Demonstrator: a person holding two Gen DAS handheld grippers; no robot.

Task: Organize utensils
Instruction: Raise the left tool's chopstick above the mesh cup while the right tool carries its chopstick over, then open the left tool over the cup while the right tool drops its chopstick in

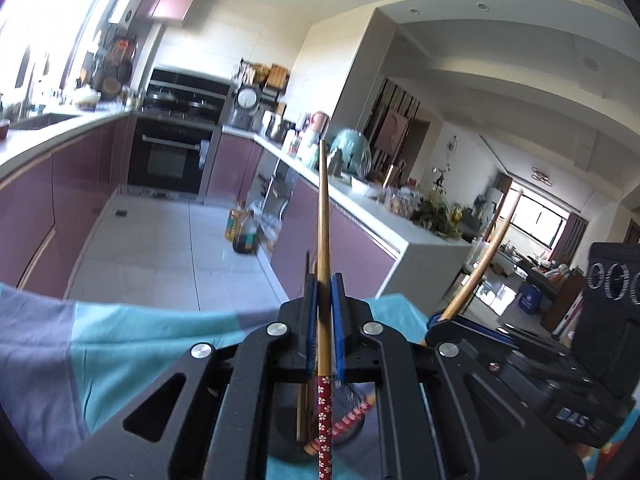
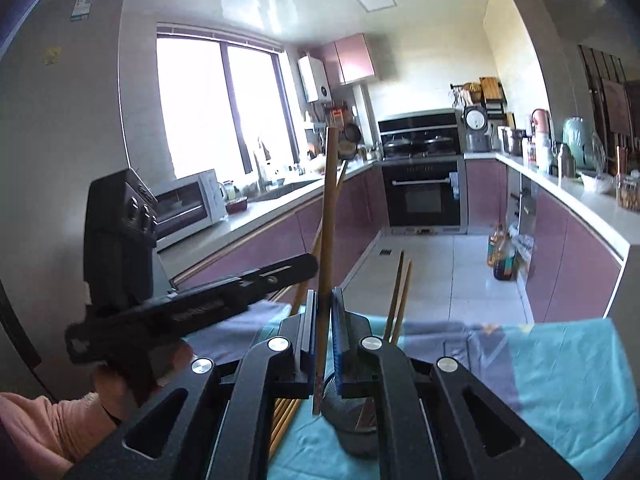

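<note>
My left gripper (image 1: 324,280) is shut on a wooden chopstick (image 1: 323,208) with a red flowered end that points down toward a dark mesh utensil holder (image 1: 352,404) below the jaws. More chopsticks stand in that holder. My right gripper (image 2: 324,294) is shut on another wooden chopstick (image 2: 330,200), held upright over the same dark mesh holder (image 2: 352,408). The right gripper also shows at the right of the left wrist view (image 1: 444,316), holding its chopstick (image 1: 488,252). The left gripper body (image 2: 192,304) shows at the left of the right wrist view.
A table with a teal and grey cloth (image 1: 120,344) lies under both grippers. Loose chopsticks (image 2: 400,300) stick up past the cloth's edge (image 2: 560,360). Purple kitchen cabinets, an oven (image 2: 424,196) and bottles on the floor (image 1: 242,232) lie beyond.
</note>
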